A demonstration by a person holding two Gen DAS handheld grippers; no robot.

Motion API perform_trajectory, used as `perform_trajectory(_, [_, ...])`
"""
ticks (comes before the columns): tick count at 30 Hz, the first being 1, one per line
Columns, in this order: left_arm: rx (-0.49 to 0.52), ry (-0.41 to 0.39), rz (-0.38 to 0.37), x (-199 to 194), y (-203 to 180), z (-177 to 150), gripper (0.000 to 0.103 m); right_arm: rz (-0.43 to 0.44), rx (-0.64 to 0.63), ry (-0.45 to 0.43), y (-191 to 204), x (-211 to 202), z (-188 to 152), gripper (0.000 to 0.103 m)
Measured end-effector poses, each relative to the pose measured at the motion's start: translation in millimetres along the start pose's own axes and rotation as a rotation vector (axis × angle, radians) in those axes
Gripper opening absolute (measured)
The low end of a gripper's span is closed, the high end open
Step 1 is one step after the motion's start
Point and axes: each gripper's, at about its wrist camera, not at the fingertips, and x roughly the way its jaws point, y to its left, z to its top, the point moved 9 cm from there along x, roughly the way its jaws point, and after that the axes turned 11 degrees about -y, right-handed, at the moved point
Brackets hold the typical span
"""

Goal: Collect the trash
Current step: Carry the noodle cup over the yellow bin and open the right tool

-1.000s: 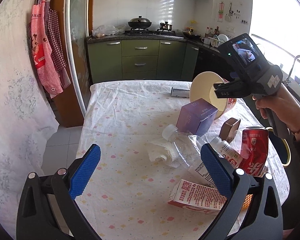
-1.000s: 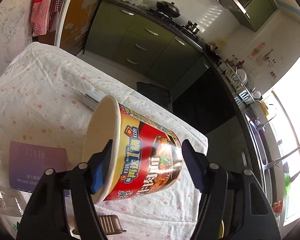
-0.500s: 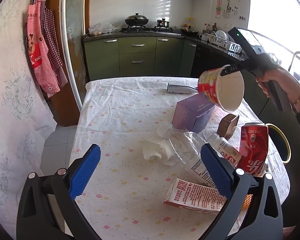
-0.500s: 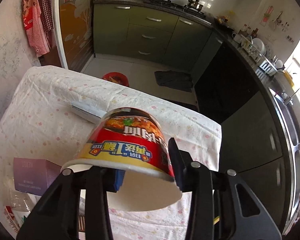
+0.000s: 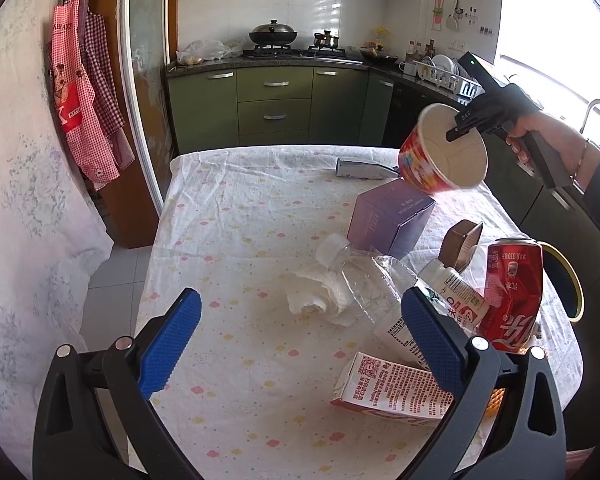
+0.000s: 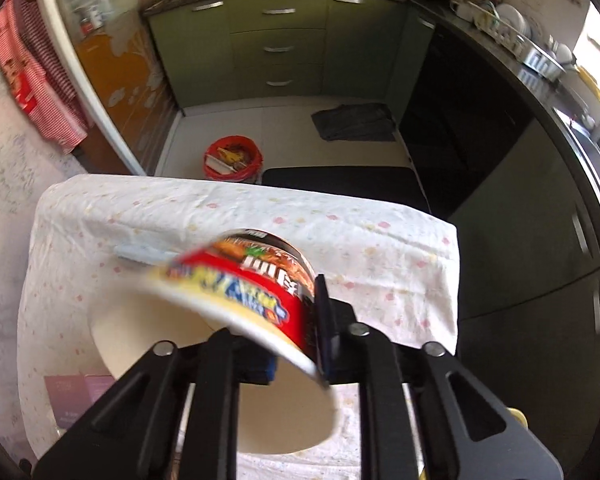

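Note:
My right gripper [image 6: 296,340] is shut on the rim of a red instant-noodle cup [image 6: 260,280] and holds it tilted, its mouth toward the camera, above the table's far right part; the cup also shows in the left wrist view [image 5: 440,152]. My left gripper [image 5: 300,340] is open and empty above the near table. Between its fingers lie a crumpled tissue [image 5: 316,296] and a clear plastic bottle [image 5: 360,276]. A red can [image 5: 512,288], a milk carton [image 5: 388,392] and a purple box [image 5: 388,220] are on the right.
A red bin [image 6: 232,158] with trash in it stands on the floor past the table's far edge. A grey flat object [image 5: 360,169] lies at the far table edge. A brown small box [image 5: 460,240] leans by the can. Green cabinets line the back wall.
My right gripper has lifted the noodle cup further and turned it, moving toward the table's far edge. The left gripper stays open over the near table.

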Motion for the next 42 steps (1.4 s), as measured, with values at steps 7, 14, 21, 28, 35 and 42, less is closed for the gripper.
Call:
perform_trajectory(7, [-0.001,0.006,-0.003,3,0,-2,0.099,0.035,0.143,0.026,-37,6,-15,0.005])
perform_trajectory(14, [0.005,-0.001,-0.006,-1,-4,0,0.099,0.111,0.219,0.030,-59,-16,-29,0.005])
perform_trajectory(21, [0.016,-0.017,-0.035,-9,-13,2,0.099,0.144,0.266,-0.003,-107,-72,-66,0.005])
perform_trajectory(28, [0.044,-0.027,-0.062,-16,-32,6,0.099,0.022,0.362,0.021,-207,-120,-159,0.005])
perform_trajectory(35, [0.077,-0.049,-0.135,-24,-68,11,0.099,-0.091,0.524,0.115,-301,-111,-248,0.005])
perform_trajectory(42, [0.111,-0.037,-0.158,-23,-93,13,0.099,-0.103,0.552,0.195,-322,-72,-285,0.005])
